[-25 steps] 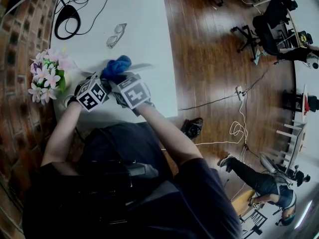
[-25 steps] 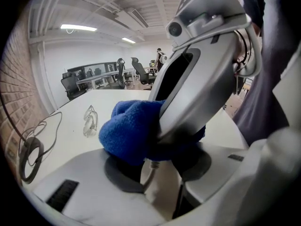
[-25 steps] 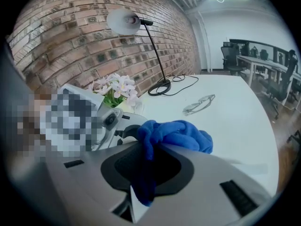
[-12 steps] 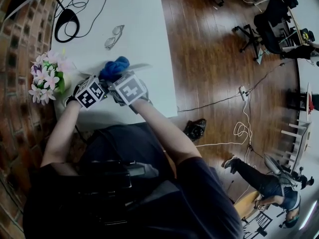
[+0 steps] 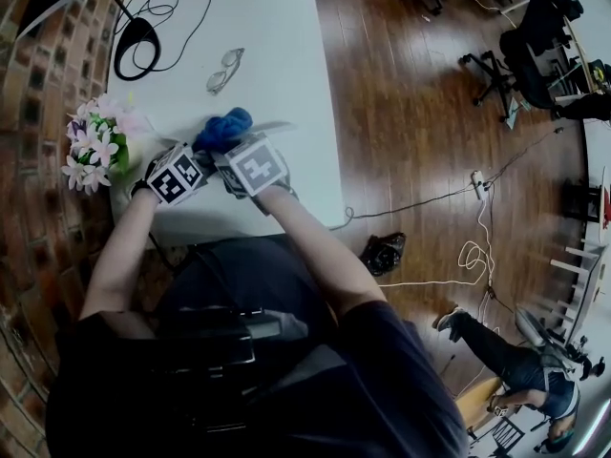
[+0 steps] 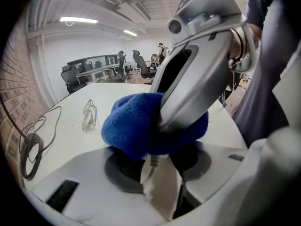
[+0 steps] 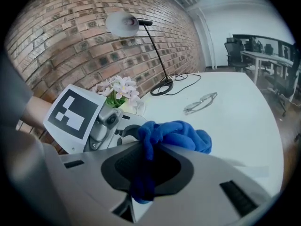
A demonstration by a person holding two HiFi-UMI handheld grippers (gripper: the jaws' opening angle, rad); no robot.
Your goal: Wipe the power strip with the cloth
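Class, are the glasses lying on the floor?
No, the glasses lie on the white table.

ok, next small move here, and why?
Probably drag the right gripper, shut on the fluffy blue cloth, along the white plastic power strip towards its bare far end. The cloth sits bunched by the left gripper, which clamps the strip's near end; the far stretch lies uncovered.

Bunched blue cloth [image 5: 224,128] atop white power strip [image 6: 160,189]

No text, label, brand or number can be read.
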